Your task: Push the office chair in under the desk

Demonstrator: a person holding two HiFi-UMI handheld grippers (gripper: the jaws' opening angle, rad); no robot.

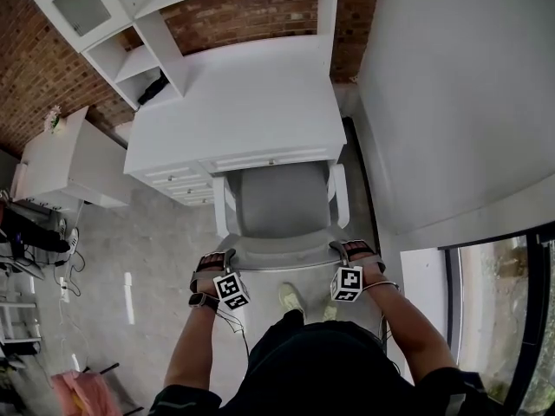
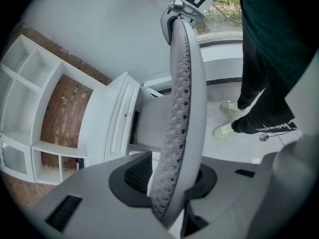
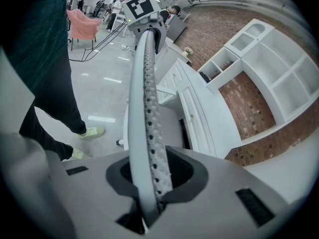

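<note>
Head view finds us standing behind the grey chair [image 1: 282, 202], a gripper in each hand on the top rim of its backrest [image 1: 286, 251]. We hold the left gripper [image 1: 229, 256] and the right gripper [image 1: 338, 250] with jaws clamped on that rim, one near each corner, as both gripper views show. The chair faces the white tabletop [image 1: 251, 102], its seat's front edge at the tabletop's edge, most of the seat out over the floor [image 1: 165, 241].
</note>
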